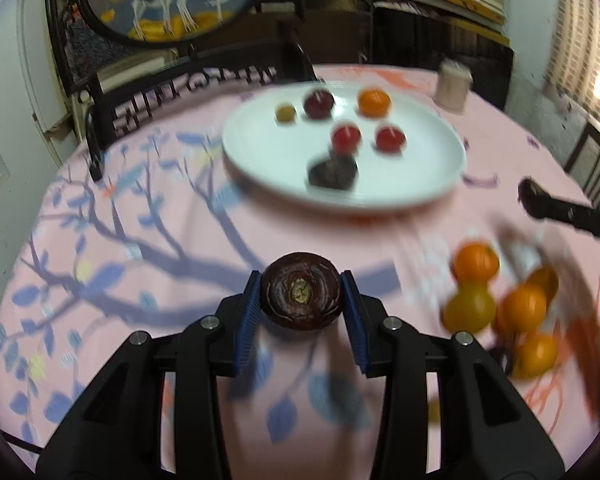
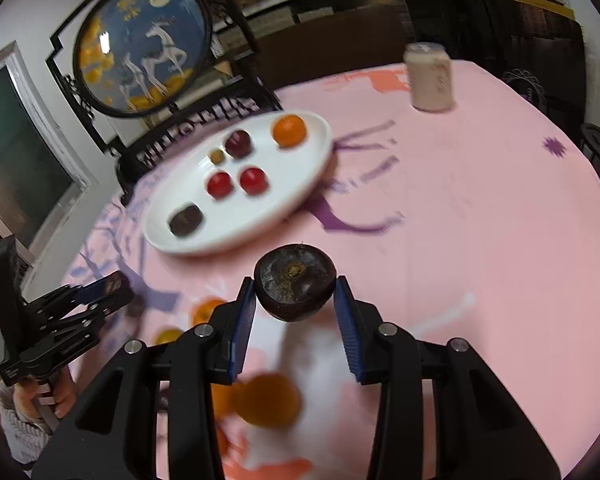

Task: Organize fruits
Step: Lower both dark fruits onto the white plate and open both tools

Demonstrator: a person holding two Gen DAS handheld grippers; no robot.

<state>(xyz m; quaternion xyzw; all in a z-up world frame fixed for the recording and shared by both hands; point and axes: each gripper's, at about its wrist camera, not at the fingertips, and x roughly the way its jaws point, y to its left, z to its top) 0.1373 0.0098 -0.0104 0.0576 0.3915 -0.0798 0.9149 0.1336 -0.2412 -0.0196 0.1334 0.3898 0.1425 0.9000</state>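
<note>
My left gripper (image 1: pixel 301 296) is shut on a dark purple mangosteen (image 1: pixel 301 295) and holds it above the pink tablecloth, short of the white plate (image 1: pixel 260 168). My right gripper (image 2: pixel 295 294) is shut on another dark mangosteen (image 2: pixel 295 286), also above the cloth. The plate (image 2: pixel 300 184) holds an orange (image 1: pixel 374 103), two red fruits (image 1: pixel 346 137), a dark red fruit (image 1: pixel 319 105), a small yellowish fruit (image 1: pixel 285 113) and a dark mangosteen (image 1: pixel 333 174). Several loose oranges (image 1: pixel 500 300) lie on the cloth at the right. The left gripper also shows in the right wrist view (image 2: pixel 112 286).
A pale can (image 2: pixel 430 78) stands at the far side of the round table (image 2: pixel 480 208). A dark carved chair (image 1: pixel 140 96) and a round painted screen (image 2: pixel 140 46) stand behind the plate. Oranges (image 2: pixel 268 400) lie blurred under my right gripper.
</note>
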